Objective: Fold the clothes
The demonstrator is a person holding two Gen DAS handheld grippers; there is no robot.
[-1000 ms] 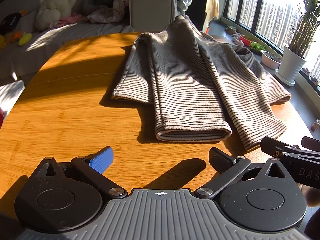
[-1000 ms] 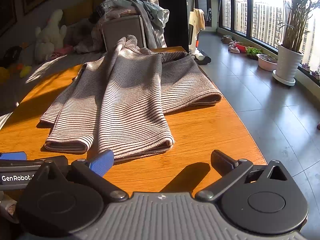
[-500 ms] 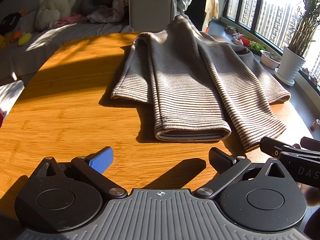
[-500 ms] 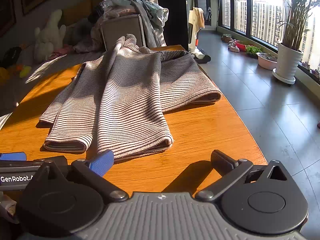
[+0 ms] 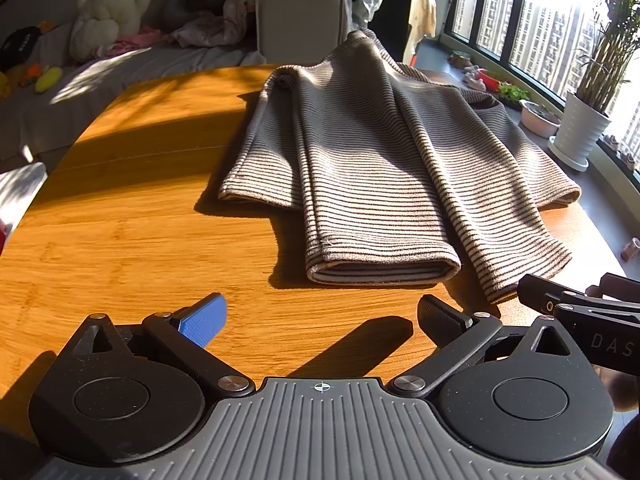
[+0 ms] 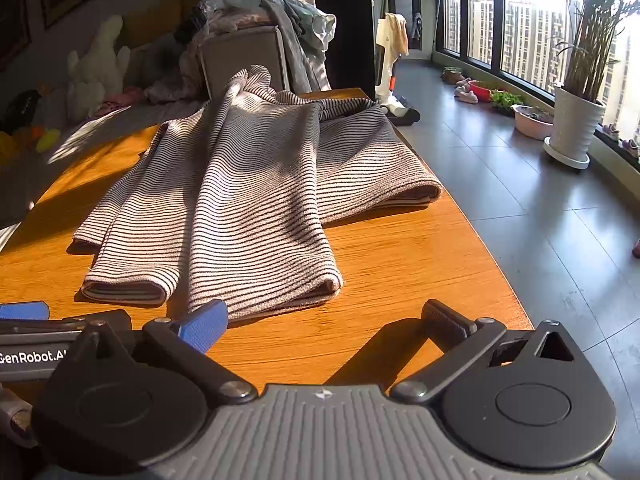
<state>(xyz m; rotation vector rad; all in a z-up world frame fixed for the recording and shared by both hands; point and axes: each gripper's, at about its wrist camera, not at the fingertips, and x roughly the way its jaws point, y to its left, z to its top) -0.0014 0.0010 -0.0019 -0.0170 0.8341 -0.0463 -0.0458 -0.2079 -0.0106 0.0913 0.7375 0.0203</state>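
A brown-and-white striped sweater [image 5: 372, 168] lies on the wooden table [image 5: 128, 216], both sleeves folded lengthwise over its body, cuffs toward me. The right wrist view shows the same sweater [image 6: 248, 184] with its far end draped up against a grey box. My left gripper [image 5: 320, 320] hovers open just short of the near sleeve cuff, nothing between its fingers. My right gripper [image 6: 324, 320] is open too, its blue fingertip close to the right cuff edge. Each gripper shows at the edge of the other's view.
A grey box [image 6: 244, 56] piled with clothes stands behind the table. The table's right edge [image 6: 488, 240] drops to a tiled floor with a potted plant [image 6: 580, 120] by the window. A bed with plush toys [image 5: 104, 12] lies at the back left.
Both grippers have stayed nearly still, with only a slight drift in view. The sweater has not moved.
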